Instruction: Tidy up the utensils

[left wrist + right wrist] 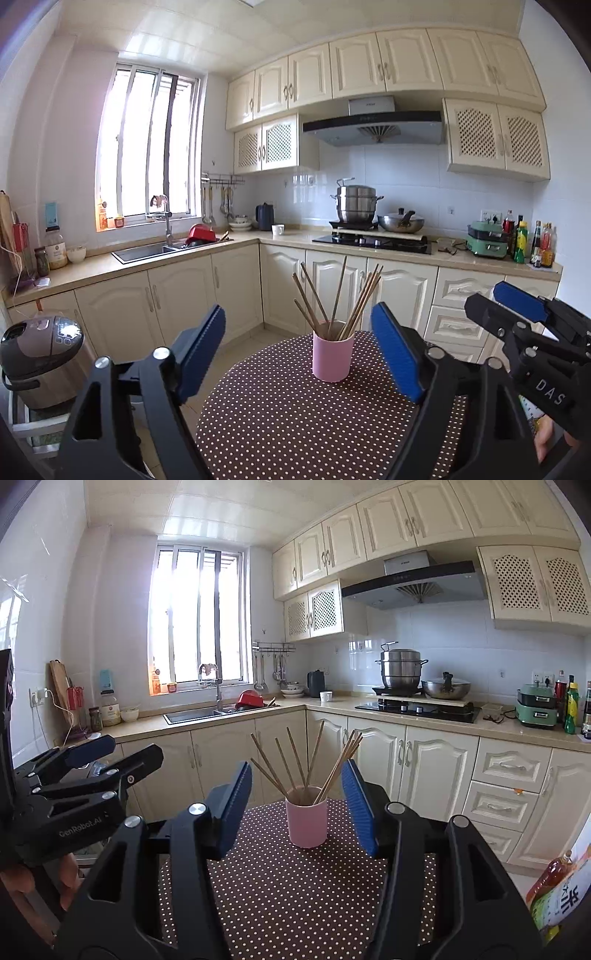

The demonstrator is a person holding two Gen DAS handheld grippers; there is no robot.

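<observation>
Tongs: left tongs [298, 352] and right tongs [296, 805] both released, holding nothing, facing the pink cup [333, 355] of chopsticks [338, 295]. Looking done; I'd be retreating without nudging it.

This is a home kitchen. Cream cabinets [384, 61] with arched panel doors run along two walls above and below an L-shaped beige counter [288, 236]. A steel sink [147, 252] with a tall tap sits under a barred window [147, 147], and ladles hang from a wall rack [221, 181] beside it. On the gas hob [373, 243], under an extractor hood [373, 123], stand a stacked steamer pot [356, 203] and a lidded wok [402, 221]. A kettle [265, 217], sauce bottles [532, 240], a rice cooker [40, 354] and a small round table [295, 424] with a dotted cloth complete the domestic setting.
</observation>
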